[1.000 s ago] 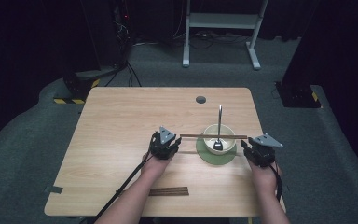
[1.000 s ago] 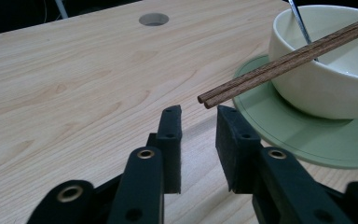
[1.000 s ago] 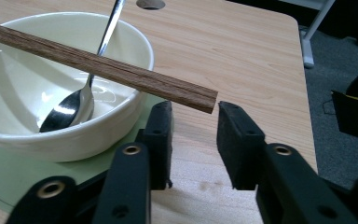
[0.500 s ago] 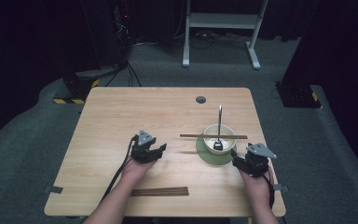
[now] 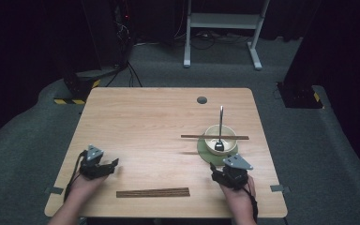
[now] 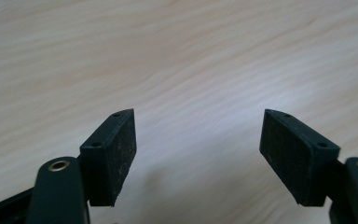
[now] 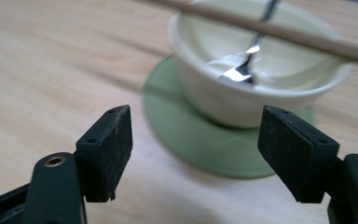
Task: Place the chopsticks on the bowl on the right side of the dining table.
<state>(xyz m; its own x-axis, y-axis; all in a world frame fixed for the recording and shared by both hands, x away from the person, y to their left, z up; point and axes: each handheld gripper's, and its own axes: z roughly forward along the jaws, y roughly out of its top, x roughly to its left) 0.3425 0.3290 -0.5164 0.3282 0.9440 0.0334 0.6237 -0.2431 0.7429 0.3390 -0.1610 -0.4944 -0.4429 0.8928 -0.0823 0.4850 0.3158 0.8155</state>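
The left gripper (image 5: 113, 162) hovers low over the near-left part of the wooden surface (image 5: 145, 117), its jaws having just been opening and now spread wide with nothing between them; the left gripper view shows its pads (image 6: 114, 154) over bare wood grain alone. The right gripper (image 5: 214, 175), near the front-right edge, is likewise released, jaws parted and empty, and points toward a cream bowl (image 7: 242, 100) standing on a green saucer (image 7: 191, 140) just beyond its tips. A single chopstick (image 5: 214, 137) lies level across the bowl's rim, its ends reaching past both sides, with the longer end out to the left. A metal spoon (image 5: 221, 123) stands in the bowl, its handle leaning up and away over the far rim. In the right gripper view the spoon's bright bowl (image 7: 237, 72) rests inside the cream wall beneath the blurred chopstick (image 7: 279, 32). A flat dark wooden strip (image 5: 153, 192) lies along the near edge of the surface, between the two hands and apart from both grippers. A round cable hole (image 5: 201, 100) marks the far side of the surface. The bowl and saucer sit to the right of centre, well apart from the left gripper.
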